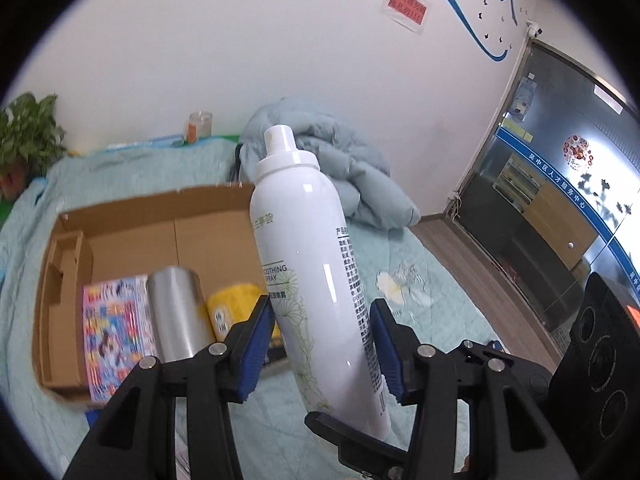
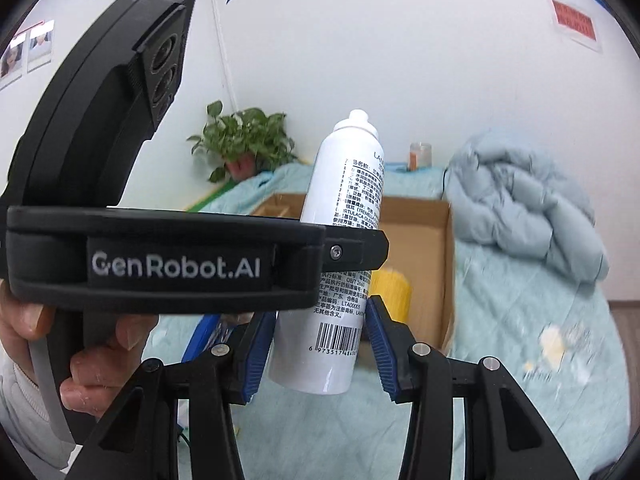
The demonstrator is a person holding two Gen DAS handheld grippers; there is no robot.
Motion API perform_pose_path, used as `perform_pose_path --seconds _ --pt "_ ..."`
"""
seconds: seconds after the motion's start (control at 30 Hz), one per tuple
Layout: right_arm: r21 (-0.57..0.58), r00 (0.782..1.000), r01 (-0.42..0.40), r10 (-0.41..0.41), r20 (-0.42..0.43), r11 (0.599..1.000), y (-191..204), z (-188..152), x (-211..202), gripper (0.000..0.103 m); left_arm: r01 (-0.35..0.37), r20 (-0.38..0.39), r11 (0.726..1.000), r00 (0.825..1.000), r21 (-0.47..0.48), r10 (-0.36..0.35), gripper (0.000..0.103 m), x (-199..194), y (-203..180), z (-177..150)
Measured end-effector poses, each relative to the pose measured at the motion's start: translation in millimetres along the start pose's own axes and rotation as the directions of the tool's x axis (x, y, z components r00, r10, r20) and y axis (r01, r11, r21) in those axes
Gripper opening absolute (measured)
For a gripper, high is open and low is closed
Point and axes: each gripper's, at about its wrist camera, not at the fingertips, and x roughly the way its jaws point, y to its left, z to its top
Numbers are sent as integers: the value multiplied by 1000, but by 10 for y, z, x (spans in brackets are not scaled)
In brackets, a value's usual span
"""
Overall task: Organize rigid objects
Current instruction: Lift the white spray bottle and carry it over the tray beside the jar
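A tall white spray bottle (image 1: 316, 280) is held upright above the bed, just right of an open cardboard box (image 1: 132, 220). My left gripper (image 1: 320, 344) has its blue pads on both sides of the bottle's lower body. In the right wrist view the bottle (image 2: 340, 248) also sits between the pads of my right gripper (image 2: 318, 350), and the left gripper's black finger (image 2: 352, 252) crosses it. The box holds a silver can (image 1: 180, 312), a yellow container (image 1: 232, 312) and a colourful booklet (image 1: 116, 332).
A light blue quilted sheet (image 1: 420, 360) covers the bed. A bunched pale blue jacket (image 1: 344, 172) lies behind the box. A potted plant (image 2: 244, 144) and a jar (image 1: 198, 126) stand by the wall. A crumpled wrapper (image 1: 400, 284) lies right of the bottle.
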Motion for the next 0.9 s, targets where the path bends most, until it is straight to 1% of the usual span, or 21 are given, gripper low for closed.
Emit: perform_pose_path --seconds 0.07,0.13,0.2,0.27,0.4,0.53,0.7,0.9 --pt "-6 1000 12 -12 1 1000 -35 192 18 44 1 -1 1000 1000 5 -1 48 50 7 188" --pt "-7 1000 16 -16 -8 1000 -90 464 48 44 8 -13 1000 1000 1 -8 48 114 35 326" --pt "8 1000 15 -15 -28 1000 -229 689 128 44 16 -34 1000 999 -8 -16 48 226 79 475" --pt "22 998 16 -14 -55 1000 -355 874 225 44 20 -68 1000 997 -12 -21 48 395 126 627" --pt "54 993 21 -15 -121 998 -613 1106 468 44 33 -136 999 990 -22 -35 48 719 202 746" --pt "87 983 30 -14 -185 996 -847 1072 779 44 46 -211 997 976 -69 -60 48 1087 334 727" --pt "117 969 38 -8 -248 992 -1015 903 1064 44 70 -266 990 959 -124 -101 48 1421 486 650" --pt "142 954 55 -10 -300 988 -1163 631 1353 44 78 -318 987 940 -143 -121 48 1746 587 502"
